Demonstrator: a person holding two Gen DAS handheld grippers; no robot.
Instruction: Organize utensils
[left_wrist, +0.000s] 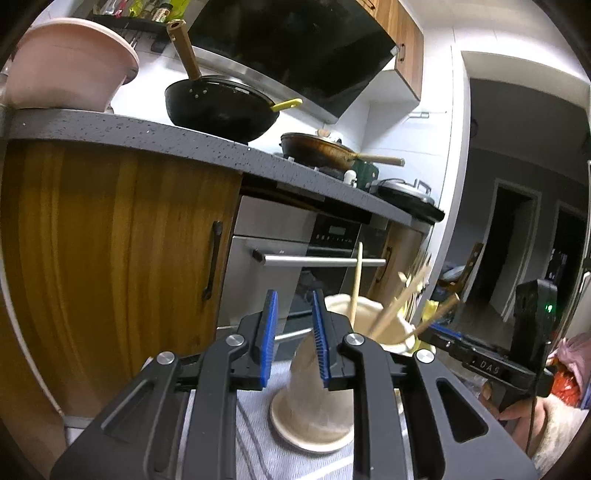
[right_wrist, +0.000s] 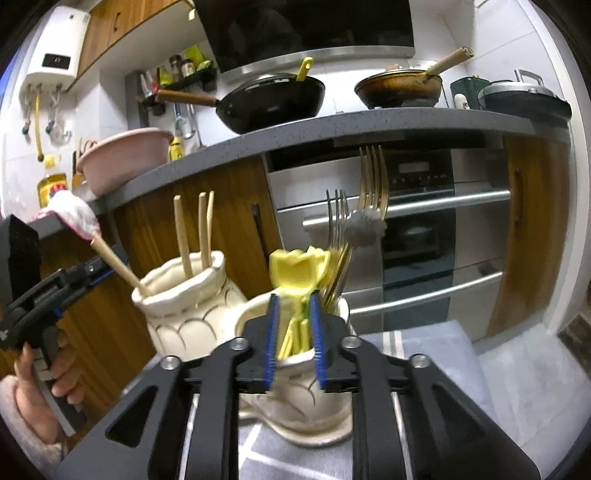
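Two cream ceramic holders stand on a grey striped cloth (right_wrist: 424, 343). The left holder (right_wrist: 184, 306) holds several wooden chopsticks (right_wrist: 183, 236). The near holder (right_wrist: 295, 398) holds gold forks (right_wrist: 373, 184) and yellow flower-topped utensils (right_wrist: 297, 271). My right gripper (right_wrist: 293, 306) is open, its jaws on either side of the yellow utensils' stems. My left gripper (left_wrist: 293, 301) is open and empty, just left of the chopstick holder (left_wrist: 332, 369); it also shows at the left of the right wrist view (right_wrist: 99, 267).
Behind stand wooden cabinets (left_wrist: 110, 258), a steel oven (right_wrist: 424, 229) with bar handles and a grey countertop (right_wrist: 332, 125). On it are a black wok (right_wrist: 273, 99), a brown pan (right_wrist: 399, 88) and a pink basin (right_wrist: 125, 155).
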